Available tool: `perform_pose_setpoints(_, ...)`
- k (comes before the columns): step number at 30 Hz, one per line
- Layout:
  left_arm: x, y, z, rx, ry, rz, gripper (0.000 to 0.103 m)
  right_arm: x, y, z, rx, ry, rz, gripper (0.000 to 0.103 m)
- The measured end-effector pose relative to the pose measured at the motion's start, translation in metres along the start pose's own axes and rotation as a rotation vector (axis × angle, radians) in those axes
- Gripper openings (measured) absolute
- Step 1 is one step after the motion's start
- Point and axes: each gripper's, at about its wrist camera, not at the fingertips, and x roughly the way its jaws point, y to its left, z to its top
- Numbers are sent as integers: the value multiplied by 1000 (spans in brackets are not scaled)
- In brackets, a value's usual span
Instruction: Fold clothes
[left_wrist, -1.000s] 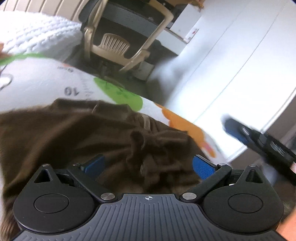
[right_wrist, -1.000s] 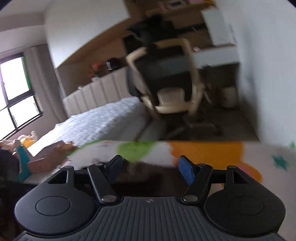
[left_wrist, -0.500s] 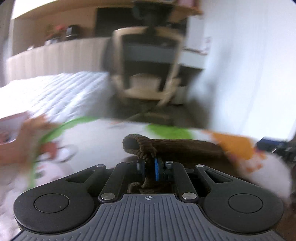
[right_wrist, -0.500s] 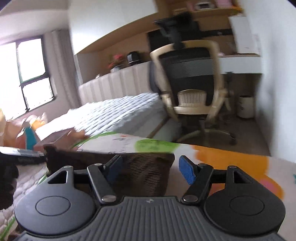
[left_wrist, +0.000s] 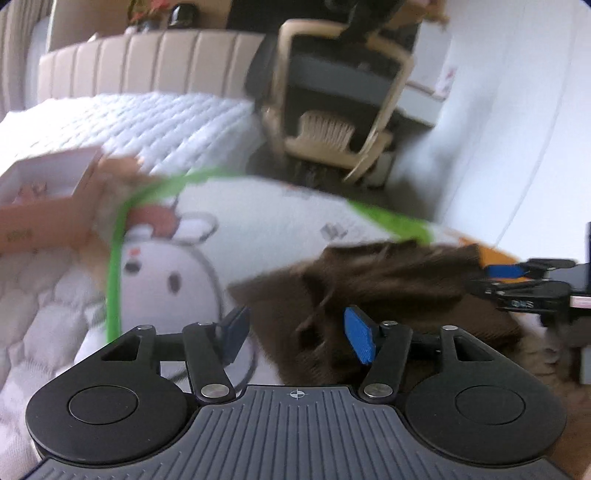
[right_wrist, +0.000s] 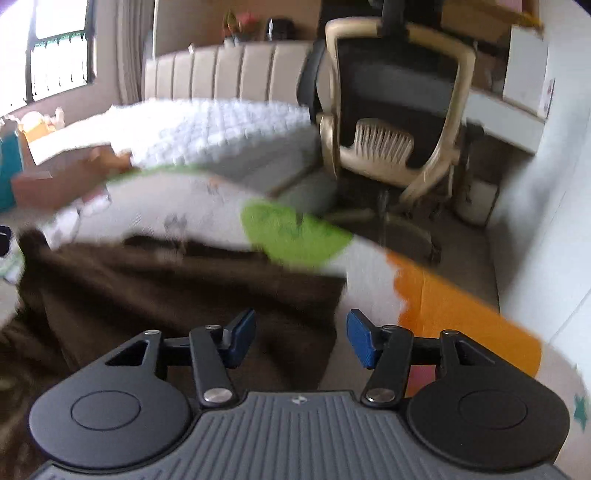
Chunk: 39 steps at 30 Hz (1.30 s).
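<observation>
The left tongs (left_wrist: 297, 334) stand wide apart with nothing between the blue pads (left_wrist: 360, 341); the brown knitted garment (left_wrist: 388, 280) lies just ahead of them and under the right pad, blurred, whether touching it cannot be told. The garment rests on a white play mat (left_wrist: 177, 266) printed with a cartoon rabbit and a green band, and spreads to the right. At the right edge of the left wrist view the right tongs (left_wrist: 509, 273) show from the side, close above the garment's far edge; from there their gap cannot be told.

In the right wrist view the right tongs (right_wrist: 301, 339) are spread wide and hold nothing. The brown garment (right_wrist: 177, 295) lies crumpled below and to the left, its right edge running down between the pads. The mat (right_wrist: 443, 302) shows green and orange patches here. Beyond it stand a bed with a white quilted cover (right_wrist: 221, 129) and a beige-framed office chair (right_wrist: 391, 122). A cardboard box (left_wrist: 40, 206) sits at the mat's left.
</observation>
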Motion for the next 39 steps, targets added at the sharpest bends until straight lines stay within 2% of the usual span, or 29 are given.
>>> perform_pose_setpoints(3, 2, -13, 11, -20, -35, -119, 56, -5, 6, 10, 18, -32, 65, 53)
perform_pose_setpoints(5, 18, -21, 10, -34, 1, -177, 58, -8, 9, 16, 30, -51, 108, 53)
perform_pose_setpoints(7, 44, -26, 1, -27, 74, -163, 58, 15, 8, 8, 56, 9, 98, 53)
perform_pose_setpoints(8, 57, -24, -6, -20, 112, -126, 56, 23, 4, 1, 60, 30, 84, 49)
perform_pose_setpoints(9, 69, -21, -14, -13, 150, -87, 48, 30, 0, -6, 62, 50, 70, 48)
perform_pose_setpoints(10, 75, -16, -22, -10, 161, -73, 48, 25, -1, -6, 52, 37, 63, 48)
perform_pose_setpoints(13, 62, -2, -24, -9, 145, -76, 50, 8, -4, -5, 20, -4, 40, 47)
perform_pose_setpoints(14, 55, 1, -21, -16, 129, -63, 58, 2, -5, -5, 10, -18, 32, 48)
perform_pose_setpoints(16, 40, 5, -16, -29, 101, -60, 60, -9, -7, -5, -12, -45, 17, 48)
perform_pose_setpoints(17, 34, 5, -15, -36, 91, -84, 62, -15, -8, -5, -22, -59, 11, 48)
perform_pose_setpoints(19, 22, 3, -16, -41, 79, -135, 67, -36, 4, -13, -48, -68, 80, 50)
perform_pose_setpoints(21, 10, -10, -29, 5, 110, -178, 73, -49, 16, -29, -101, -46, 105, 53)
perform_pose_setpoints(24, -3, -27, -60, 133, 157, -117, 75, -63, 32, -62, -201, 9, 91, 54)
perform_pose_setpoints(25, -6, -32, -71, 177, 170, -92, 76, -68, 32, -76, -229, 16, 54, 55)
perform_pose_setpoints(27, -13, -38, -90, 250, 198, -38, 80, -77, 27, -98, -275, 26, -31, 63)
perform_pose_setpoints(30, -18, -31, -107, 283, 233, 52, 84, -97, 2, -115, -166, 37, -122, 65)
perform_pose_setpoints(32, -28, -22, -113, 217, 224, 75, 85, -111, -9, -124, -85, 37, -150, 65)
perform_pose_setpoints(36, -49, -29, -123, 148, 179, -24, 87, -135, 5, -140, -38, 24, -130, 65)
perform_pose_setpoints(39, -65, -37, -130, 104, 143, -111, 90, -139, 20, -147, -54, 40, -134, 65)
